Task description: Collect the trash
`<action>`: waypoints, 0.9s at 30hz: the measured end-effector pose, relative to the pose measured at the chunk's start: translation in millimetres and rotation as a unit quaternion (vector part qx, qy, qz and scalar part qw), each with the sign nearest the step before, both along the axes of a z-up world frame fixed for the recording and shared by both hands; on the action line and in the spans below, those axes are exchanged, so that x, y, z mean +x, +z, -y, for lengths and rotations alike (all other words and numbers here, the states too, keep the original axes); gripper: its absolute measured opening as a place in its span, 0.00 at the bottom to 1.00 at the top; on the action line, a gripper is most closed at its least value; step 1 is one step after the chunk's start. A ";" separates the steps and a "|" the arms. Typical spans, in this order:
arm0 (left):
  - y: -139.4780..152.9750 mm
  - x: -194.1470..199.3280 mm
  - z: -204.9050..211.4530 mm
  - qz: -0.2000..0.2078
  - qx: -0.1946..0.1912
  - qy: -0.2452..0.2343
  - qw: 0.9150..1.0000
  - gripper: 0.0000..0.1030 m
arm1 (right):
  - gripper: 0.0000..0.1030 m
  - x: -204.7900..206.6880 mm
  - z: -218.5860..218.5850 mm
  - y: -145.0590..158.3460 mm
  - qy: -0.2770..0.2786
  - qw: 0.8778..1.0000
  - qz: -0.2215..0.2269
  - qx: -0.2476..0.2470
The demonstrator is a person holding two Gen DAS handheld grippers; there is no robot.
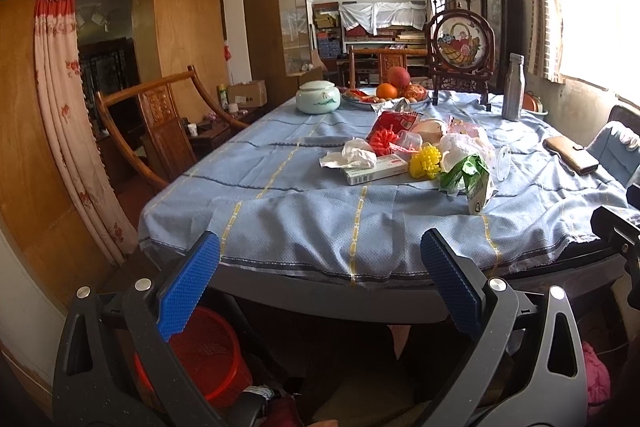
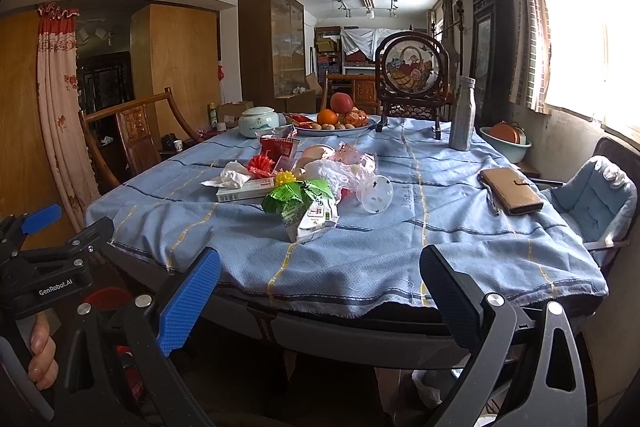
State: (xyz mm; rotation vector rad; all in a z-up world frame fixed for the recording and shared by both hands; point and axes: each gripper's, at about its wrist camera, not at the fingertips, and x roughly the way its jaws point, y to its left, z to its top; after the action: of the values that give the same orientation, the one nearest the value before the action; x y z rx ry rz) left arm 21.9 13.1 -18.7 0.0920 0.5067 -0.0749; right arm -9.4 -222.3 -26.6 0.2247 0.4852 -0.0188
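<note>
While the trash pile (image 2: pixel 296 183) is sitting mid-frame on the blue tablecloth (image 2: pixel 400 251), nothing is being gripped yet: looks like the approach step. Green-and-white wrapper (image 2: pixel 308 207) is lying nearest, with crumpled tissue (image 1: pixel 352 155), flat box (image 1: pixel 376 171), yellow and red bits and clear plastic cup (image 2: pixel 374 193) bunched just behind it. Right gripper (image 2: pixel 320 287) is hanging at the lower edge, tongs spread wide, empty. Left gripper (image 1: pixel 320 275) is doing the same, apart and empty, with the red basket (image 1: pixel 208 351) showing lower left under the table. Next move probably calls for reaching forward over the table edge to the wrapper, then dropping into the basket. Keepers are sitting close: brown wallet (image 2: pixel 512 191) at right, steel bottle (image 2: pixel 462 115), fruit plate (image 2: pixel 332 125) and ceramic jar (image 2: pixel 258 121) behind. Loose cloth may be snagging.
</note>
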 end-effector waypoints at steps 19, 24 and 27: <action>-56.4 68.0 -42.7 -0.096 0.046 0.020 0.994 0.94 | 0.95 130.6 -8.5 -54.3 0.079 0.992 -0.075 0.065; -60.5 82.0 -51.6 -0.110 0.028 0.021 0.993 0.94 | 0.95 179.2 -14.4 -61.3 0.088 0.988 -0.098 0.075; -60.3 95.7 -51.3 -0.118 0.029 0.021 0.992 0.94 | 0.95 203.7 -12.7 -68.8 0.084 0.985 -0.119 0.090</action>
State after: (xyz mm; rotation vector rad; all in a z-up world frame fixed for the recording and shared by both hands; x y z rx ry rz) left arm 117.6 64.4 -78.9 0.1309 0.7473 -0.0295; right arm 194.3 -209.6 -95.4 0.3607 0.7437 0.1646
